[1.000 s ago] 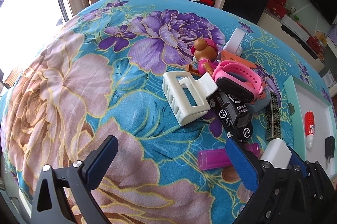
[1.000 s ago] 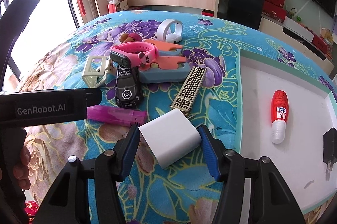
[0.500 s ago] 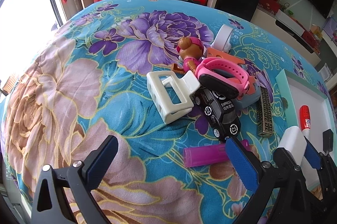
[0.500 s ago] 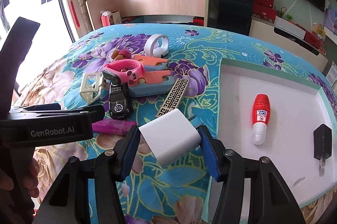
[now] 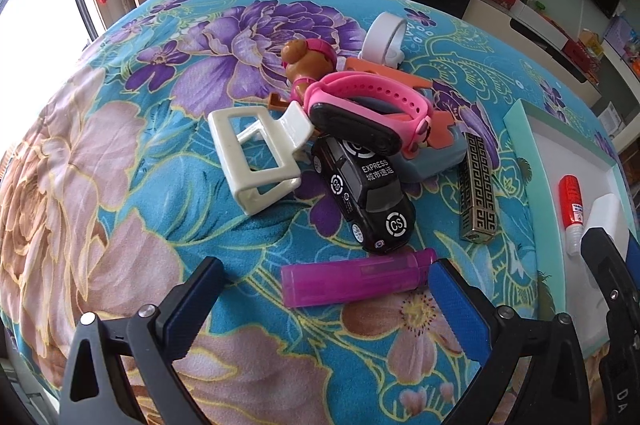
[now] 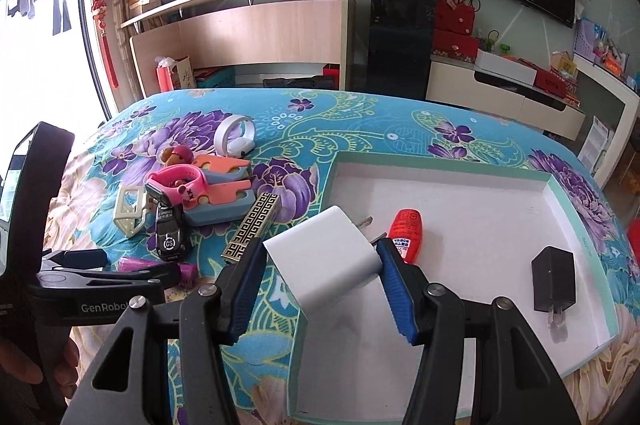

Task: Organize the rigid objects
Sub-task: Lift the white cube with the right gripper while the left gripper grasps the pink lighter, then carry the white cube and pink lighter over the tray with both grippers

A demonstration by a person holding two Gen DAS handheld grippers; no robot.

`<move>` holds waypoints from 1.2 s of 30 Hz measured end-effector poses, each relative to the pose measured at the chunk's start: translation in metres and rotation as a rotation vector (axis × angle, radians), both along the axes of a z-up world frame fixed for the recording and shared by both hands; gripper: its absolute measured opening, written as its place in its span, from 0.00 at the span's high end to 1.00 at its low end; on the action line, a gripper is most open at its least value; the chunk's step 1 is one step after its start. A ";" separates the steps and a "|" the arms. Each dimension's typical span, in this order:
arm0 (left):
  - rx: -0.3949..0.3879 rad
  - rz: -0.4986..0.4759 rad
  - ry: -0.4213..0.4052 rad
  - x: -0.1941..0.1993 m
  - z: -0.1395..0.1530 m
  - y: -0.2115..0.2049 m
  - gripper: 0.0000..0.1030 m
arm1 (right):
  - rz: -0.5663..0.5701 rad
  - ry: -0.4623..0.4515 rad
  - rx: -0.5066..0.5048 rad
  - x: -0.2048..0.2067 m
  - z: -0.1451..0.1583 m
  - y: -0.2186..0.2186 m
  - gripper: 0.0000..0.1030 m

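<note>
My right gripper (image 6: 320, 281) is shut on a white charger plug (image 6: 324, 261) and holds it above the near left edge of the white tray (image 6: 460, 185). A red glue bottle (image 6: 406, 233) and a black plug (image 6: 554, 281) lie in the tray. My left gripper (image 5: 324, 301) is open and empty, low over the cloth, with a purple lighter (image 5: 356, 279) lying between its fingertips. Beyond it sit a black toy car (image 5: 364, 197), a white hair claw (image 5: 260, 157), a pink watch (image 5: 368, 105), a patterned bar (image 5: 478, 193) and a bear figure (image 5: 306, 61).
The objects lie on a floral blue cloth (image 5: 120, 145) covering a table. A white ring-shaped object (image 5: 386, 33) and orange and blue blocks (image 5: 432, 153) sit behind the pile. A wooden bench and cabinets stand beyond the table's far edge.
My right gripper has carried the white plug rightward, from over the cloth to over the tray's edge. My left gripper has closed in on the purple lighter, still open.
</note>
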State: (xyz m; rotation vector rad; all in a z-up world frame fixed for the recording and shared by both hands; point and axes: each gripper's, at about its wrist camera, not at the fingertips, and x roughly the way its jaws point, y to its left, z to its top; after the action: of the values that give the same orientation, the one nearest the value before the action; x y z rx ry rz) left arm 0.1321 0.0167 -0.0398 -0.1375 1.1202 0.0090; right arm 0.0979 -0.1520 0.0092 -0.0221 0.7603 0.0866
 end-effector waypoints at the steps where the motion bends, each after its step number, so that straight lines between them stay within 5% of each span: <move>1: 0.002 -0.004 0.001 0.000 0.000 -0.004 0.00 | -0.001 0.001 0.000 0.000 0.000 -0.001 0.43; 8: 0.083 -0.019 -0.006 0.000 -0.007 -0.022 0.00 | 0.004 0.000 -0.006 -0.001 0.000 0.000 0.43; 16: 0.077 -0.021 -0.009 -0.002 -0.006 -0.020 0.00 | -0.007 0.002 -0.001 -0.001 0.000 -0.003 0.43; 21: 0.079 -0.040 -0.031 -0.004 -0.001 -0.022 0.19 | -0.013 0.004 0.001 -0.001 -0.001 -0.004 0.43; 36: 0.010 -0.100 -0.110 -0.011 0.024 -0.027 0.19 | -0.035 -0.027 0.014 -0.003 0.005 -0.010 0.43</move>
State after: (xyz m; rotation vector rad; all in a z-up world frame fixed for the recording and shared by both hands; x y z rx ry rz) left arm 0.1209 -0.0107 -0.0158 -0.0716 1.0155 -0.0812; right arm 0.0946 -0.1617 0.0147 0.0034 0.7324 0.0580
